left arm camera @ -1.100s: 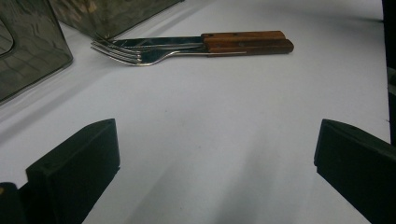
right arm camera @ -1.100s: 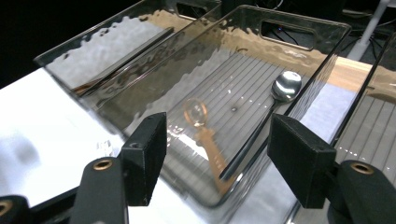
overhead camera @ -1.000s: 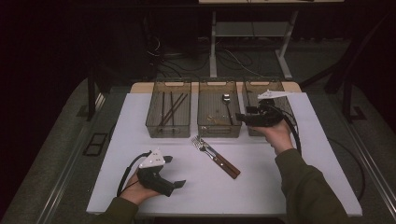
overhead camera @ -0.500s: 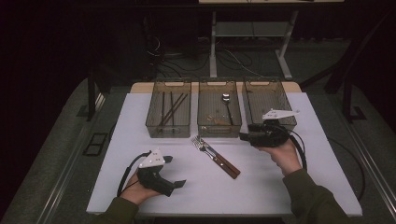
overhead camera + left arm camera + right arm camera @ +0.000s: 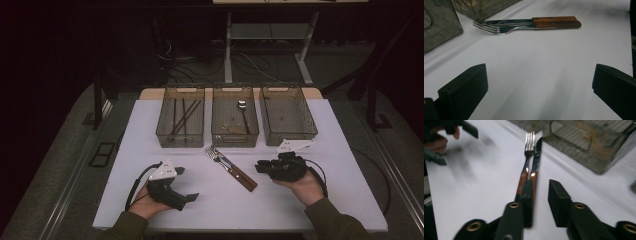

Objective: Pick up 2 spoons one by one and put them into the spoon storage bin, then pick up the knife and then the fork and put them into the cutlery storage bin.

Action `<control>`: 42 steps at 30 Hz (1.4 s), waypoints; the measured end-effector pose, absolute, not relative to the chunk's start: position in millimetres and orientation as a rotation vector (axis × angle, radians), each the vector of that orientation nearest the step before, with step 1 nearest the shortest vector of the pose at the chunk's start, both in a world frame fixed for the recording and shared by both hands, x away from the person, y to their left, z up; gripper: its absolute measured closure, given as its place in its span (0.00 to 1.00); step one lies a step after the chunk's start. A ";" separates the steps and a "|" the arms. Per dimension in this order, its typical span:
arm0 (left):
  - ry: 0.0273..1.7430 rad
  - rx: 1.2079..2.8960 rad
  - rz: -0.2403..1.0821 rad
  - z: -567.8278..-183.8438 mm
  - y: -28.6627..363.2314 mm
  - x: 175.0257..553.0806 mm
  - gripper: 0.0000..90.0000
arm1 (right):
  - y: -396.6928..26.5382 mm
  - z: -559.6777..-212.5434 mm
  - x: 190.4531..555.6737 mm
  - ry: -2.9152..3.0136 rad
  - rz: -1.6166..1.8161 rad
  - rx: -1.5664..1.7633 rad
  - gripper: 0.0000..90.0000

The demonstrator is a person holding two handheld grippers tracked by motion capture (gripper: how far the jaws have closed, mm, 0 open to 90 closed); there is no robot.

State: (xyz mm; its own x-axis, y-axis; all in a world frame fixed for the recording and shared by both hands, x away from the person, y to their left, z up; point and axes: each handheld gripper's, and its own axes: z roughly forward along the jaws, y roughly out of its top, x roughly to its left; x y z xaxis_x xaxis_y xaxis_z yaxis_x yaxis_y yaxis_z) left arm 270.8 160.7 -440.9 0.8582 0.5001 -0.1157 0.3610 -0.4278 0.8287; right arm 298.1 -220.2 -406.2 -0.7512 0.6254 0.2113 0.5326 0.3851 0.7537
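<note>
Fork [image 5: 529, 142] and knife [image 5: 537, 157]: shiny steel, riveted wooden handles, lying parallel.

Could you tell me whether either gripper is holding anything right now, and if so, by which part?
Nothing is held. The right gripper has narrowed its fingers with only table between them, beside the knife's handle; the left gripper is open.

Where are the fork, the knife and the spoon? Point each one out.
fork [image 5: 530, 140]: right gripper view, on its tines.
knife [image 5: 559, 24]: left gripper view, on its wooden handle.
spoon [image 5: 242, 104]: high view, on its bowl, inside the middle bin.
</note>
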 end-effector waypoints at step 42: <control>0.630 2.052 0.182 -440.2 160.2 270.0 0.00 | -188.0 -440.8 284.6 2.712 0.965 0.901 1.00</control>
